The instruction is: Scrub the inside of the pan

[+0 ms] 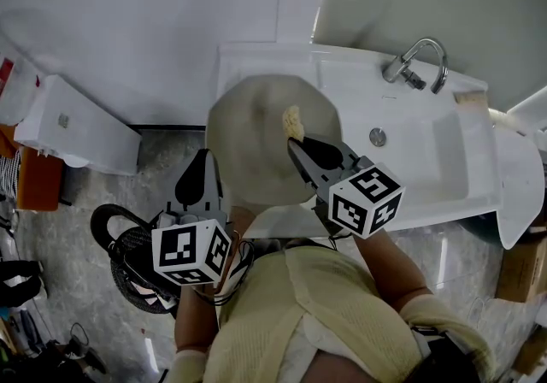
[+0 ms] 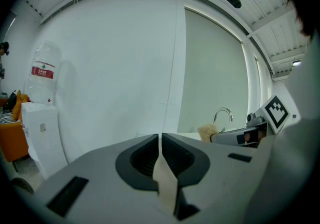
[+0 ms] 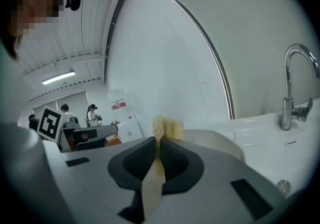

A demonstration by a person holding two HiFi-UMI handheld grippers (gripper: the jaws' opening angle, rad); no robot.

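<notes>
1. One round, matte beige pan (image 1: 252, 146) sits over the left edge of the glossy white sink (image 1: 427, 163).
2. Your right gripper (image 1: 295, 144) pinches a coarse yellow sponge (image 1: 293, 122) over the pan's inside.
3. Your left gripper (image 1: 203, 155), jaws pressed together, sits at the pan's left rim.
4. Open basin lies to the right, toward the curved faucet (image 1: 416, 61).
</notes>
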